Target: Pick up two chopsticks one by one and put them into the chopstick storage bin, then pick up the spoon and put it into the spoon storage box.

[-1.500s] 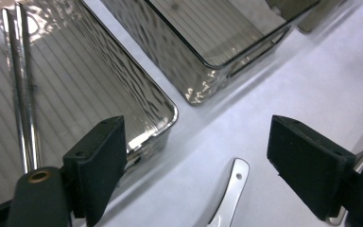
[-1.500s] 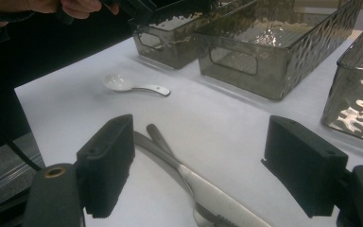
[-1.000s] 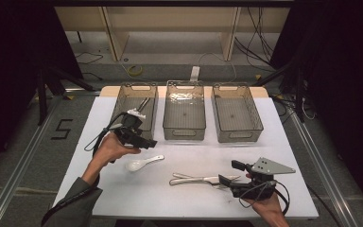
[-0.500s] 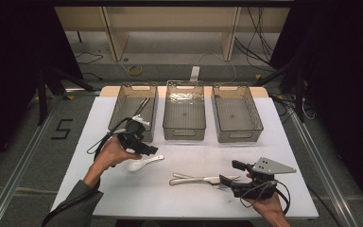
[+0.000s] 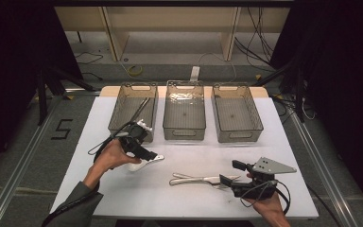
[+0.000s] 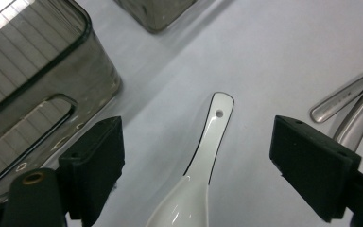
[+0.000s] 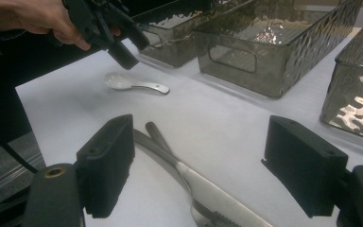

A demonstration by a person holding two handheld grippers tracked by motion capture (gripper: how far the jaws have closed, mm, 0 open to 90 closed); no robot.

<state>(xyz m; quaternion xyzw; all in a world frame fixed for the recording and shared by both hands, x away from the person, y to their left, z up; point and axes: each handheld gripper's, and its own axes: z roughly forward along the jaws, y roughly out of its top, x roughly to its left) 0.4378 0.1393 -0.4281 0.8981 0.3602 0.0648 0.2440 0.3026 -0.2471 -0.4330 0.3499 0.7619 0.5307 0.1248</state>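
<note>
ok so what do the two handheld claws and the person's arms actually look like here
Both are black devices with two blocky black rubber-like pads. The left claw trails a black cable that loops beside the wrist, and white parts show at its top. The right claw carries a grey three-cornered plate with small holes, and black cable loops around its grip. A dark grey sleeve covers the left forearm.

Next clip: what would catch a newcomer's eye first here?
Three clear bins line the far side of the white table. The left hand-held gripper, jaws open, hovers over a white ceramic spoon at front left, while the right hand-held gripper, also open, points at metal cutlery at front centre.
</note>
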